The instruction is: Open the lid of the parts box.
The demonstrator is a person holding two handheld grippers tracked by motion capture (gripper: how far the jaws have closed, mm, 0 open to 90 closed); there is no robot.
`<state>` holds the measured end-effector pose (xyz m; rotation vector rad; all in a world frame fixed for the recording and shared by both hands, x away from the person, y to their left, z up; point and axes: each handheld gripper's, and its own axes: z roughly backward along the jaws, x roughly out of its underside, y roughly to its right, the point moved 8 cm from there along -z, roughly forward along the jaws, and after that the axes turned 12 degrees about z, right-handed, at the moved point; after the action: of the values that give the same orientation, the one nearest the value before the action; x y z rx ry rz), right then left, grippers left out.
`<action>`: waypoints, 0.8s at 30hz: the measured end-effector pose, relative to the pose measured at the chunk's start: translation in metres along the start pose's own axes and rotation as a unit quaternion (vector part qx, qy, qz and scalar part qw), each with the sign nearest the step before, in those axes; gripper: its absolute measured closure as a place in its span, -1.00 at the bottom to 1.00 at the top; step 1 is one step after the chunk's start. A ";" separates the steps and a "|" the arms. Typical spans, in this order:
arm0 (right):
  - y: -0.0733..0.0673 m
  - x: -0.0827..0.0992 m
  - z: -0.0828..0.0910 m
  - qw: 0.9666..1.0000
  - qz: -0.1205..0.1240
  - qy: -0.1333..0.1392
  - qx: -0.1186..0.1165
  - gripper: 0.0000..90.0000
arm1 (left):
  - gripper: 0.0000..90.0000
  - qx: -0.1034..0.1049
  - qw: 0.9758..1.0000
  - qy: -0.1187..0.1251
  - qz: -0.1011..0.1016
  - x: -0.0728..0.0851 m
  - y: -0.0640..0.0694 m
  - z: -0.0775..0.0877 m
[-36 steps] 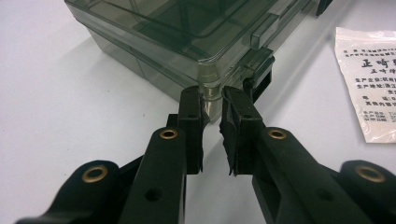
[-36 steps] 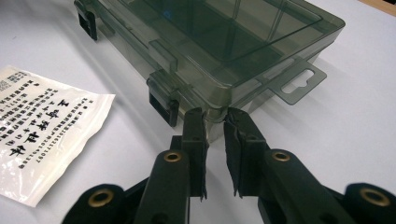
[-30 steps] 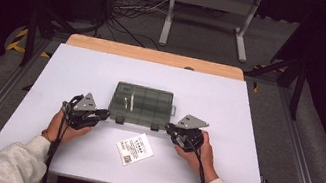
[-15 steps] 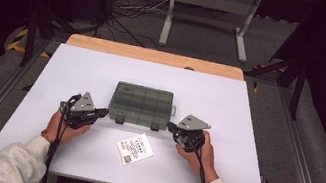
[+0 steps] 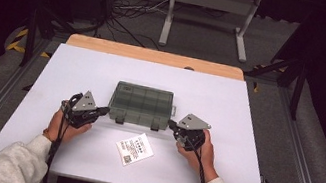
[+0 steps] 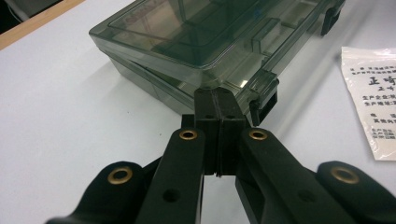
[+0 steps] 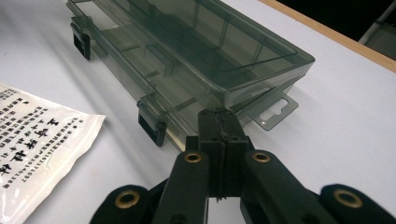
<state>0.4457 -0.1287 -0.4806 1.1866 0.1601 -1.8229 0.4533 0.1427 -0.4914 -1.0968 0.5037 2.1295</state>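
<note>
At the near corners of the smoky translucent plastic compartment box (image 5: 141,104), both tongs stand with jaws pressed fully together and nothing between them, having just been closing. I see the left gripper (image 6: 217,105) with its tip at the box's near-left corner, just beside a dark front latch (image 6: 262,106); whether it touches, I cannot tell. The right gripper (image 7: 219,122) sits likewise at the near-right corner, beside the other latch (image 7: 152,127). The box lies shut, mid-table on the white tabletop (image 5: 254,138), with a printed white sachet (image 5: 134,149) just in front of it. I judge the step to be bracing the box; to do it well, I would press evenly from both sides so it does not skew. The gripper views show the latches and lid seam; the high view shows both hands placed evenly either side.
</note>
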 end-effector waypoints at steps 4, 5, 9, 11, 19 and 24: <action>0.002 -0.001 0.000 1.000 0.006 0.000 0.004 0.98 | 1.00 0.001 1.000 0.005 0.000 -0.002 -0.001 0.000; 0.003 -0.002 0.000 1.000 0.009 0.000 0.007 0.96 | 1.00 0.001 1.000 0.005 0.002 -0.002 -0.002 0.000; 0.006 -0.003 0.001 1.000 0.007 0.004 0.010 0.92 | 0.99 -0.005 1.000 0.010 0.005 -0.005 -0.004 -0.001; 0.006 -0.004 0.000 1.000 0.009 0.002 0.012 0.81 | 0.94 0.002 1.000 0.015 0.009 -0.007 -0.004 -0.001; 0.012 -0.010 -0.002 0.999 0.018 0.001 0.034 0.52 | 0.68 -0.011 0.999 0.028 0.022 -0.012 -0.011 -0.001; 0.016 -0.015 -0.001 0.998 0.029 0.002 0.050 0.39 | 0.47 -0.024 0.999 0.036 0.015 -0.016 -0.012 -0.002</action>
<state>0.4597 -0.1278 -0.4642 1.2505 0.0369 -1.7950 0.4702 0.1435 -0.4797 -1.2041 0.5072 2.1442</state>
